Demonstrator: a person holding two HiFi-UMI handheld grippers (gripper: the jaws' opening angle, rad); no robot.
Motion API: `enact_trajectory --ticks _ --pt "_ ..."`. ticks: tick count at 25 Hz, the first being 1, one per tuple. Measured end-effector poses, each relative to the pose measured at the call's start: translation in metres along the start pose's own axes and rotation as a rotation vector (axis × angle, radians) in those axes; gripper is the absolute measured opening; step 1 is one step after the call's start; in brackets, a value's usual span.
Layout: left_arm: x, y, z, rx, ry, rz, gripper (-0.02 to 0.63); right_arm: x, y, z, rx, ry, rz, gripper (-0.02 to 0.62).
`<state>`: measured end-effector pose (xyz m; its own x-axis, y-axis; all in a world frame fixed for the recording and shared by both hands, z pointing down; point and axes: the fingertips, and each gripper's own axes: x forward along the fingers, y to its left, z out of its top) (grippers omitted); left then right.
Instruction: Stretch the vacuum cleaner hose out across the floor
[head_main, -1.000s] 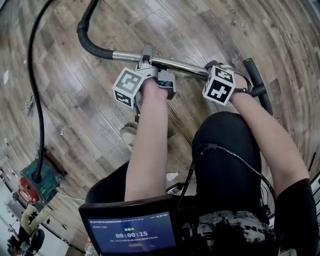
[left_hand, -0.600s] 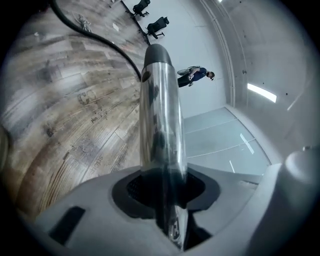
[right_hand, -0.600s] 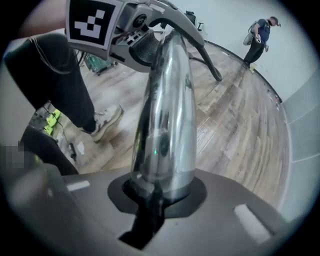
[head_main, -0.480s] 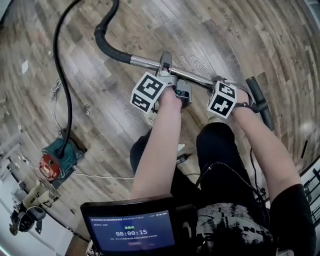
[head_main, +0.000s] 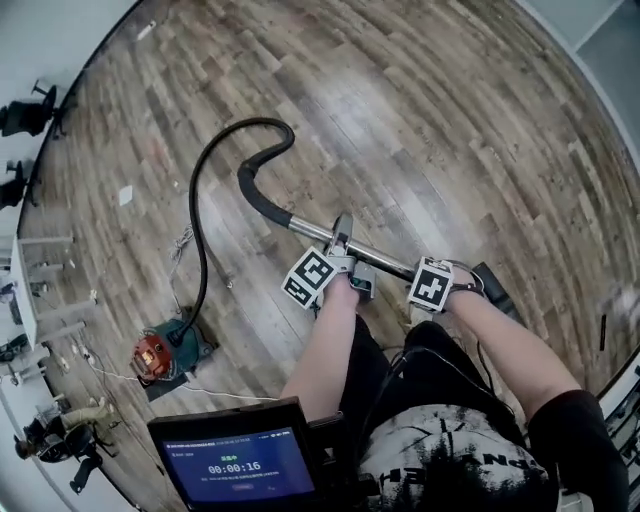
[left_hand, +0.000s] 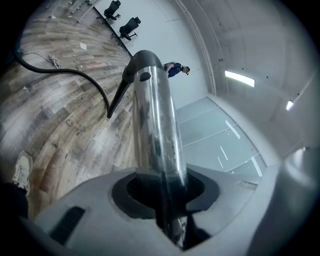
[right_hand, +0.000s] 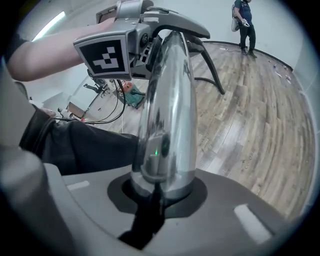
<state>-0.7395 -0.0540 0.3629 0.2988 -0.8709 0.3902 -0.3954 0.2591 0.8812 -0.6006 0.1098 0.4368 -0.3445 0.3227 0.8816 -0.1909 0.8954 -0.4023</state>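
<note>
both forearms are reaching forward and down, side by side, with the left gripper (head_main: 343, 250) and right gripper (head_main: 452, 278) spaced along the metal tube (head_main: 385, 258). since a second ago the person is standing taller and the tube is riding higher off the floor (head_main: 420, 130). the right jaws have just been closing. both pairs are now clamping narrowly on that tube, and the black hose (head_main: 256, 200) is looping back to the vacuum cleaner (head_main: 160, 352).

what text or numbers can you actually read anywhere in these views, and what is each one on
"00:00:16" on the screen at the bottom of the head view.
Small lines above and below that timer: too small to read.
Print on the person's shirt: too broken up to read.
Marker cubes: black and white square patterns, no words.
</note>
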Motion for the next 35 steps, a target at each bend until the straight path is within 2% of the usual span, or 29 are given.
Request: enact_trajectory --ticks 2,5,7,11,13,15,19,22,24,28,35 --pt "-0.011 -0.031 -0.012 -0.037 0.008 -0.008 0.095 -0.028 0.017 -0.009 -0.013 -0.017 0.044 0.066" --pt "-0.02 -0.067 -0.031 -0.046 0.018 -0.025 0.09 -0.063 0.015 -0.035 -0.056 0.011 -0.004 0.067" --pt "-0.022 -0.085 -0.033 -0.028 0.0 -0.025 0.087 -0.078 0.005 -0.039 -0.088 0.002 -0.082 0.071" --pt "-0.026 -0.103 -0.032 -0.009 -0.024 0.021 0.087 -0.098 -0.013 -0.035 -0.111 -0.026 -0.288 0.072" --pt "-0.022 -0.111 -0.023 0.006 -0.02 0.022 0.087 -0.105 -0.023 -0.025 -0.112 -0.041 -0.351 0.067" --pt "-0.017 -0.115 -0.013 0.022 -0.01 0.016 0.086 -0.108 -0.031 -0.015 -0.105 -0.046 -0.378 0.063" --pt "-0.001 -0.123 0.009 0.048 0.003 -0.049 0.094 -0.114 -0.047 0.006 -0.102 -0.049 -0.365 0.057" --pt "0.013 -0.132 0.028 0.122 0.002 -0.132 0.112 -0.117 -0.057 0.023 -0.1 -0.047 -0.336 0.057" --pt "0.024 -0.134 0.04 0.102 -0.009 -0.167 0.099 -0.12 -0.068 0.031 -0.101 -0.038 -0.329 0.057" --pt "0.048 -0.128 0.043 0.018 -0.004 -0.139 0.075 -0.124 -0.096 0.028 -0.123 -0.001 -0.325 0.057" --pt "0.058 -0.133 0.029 0.01 -0.067 -0.054 0.074 -0.131 -0.114 0.01 -0.202 -0.017 -0.251 0.057"
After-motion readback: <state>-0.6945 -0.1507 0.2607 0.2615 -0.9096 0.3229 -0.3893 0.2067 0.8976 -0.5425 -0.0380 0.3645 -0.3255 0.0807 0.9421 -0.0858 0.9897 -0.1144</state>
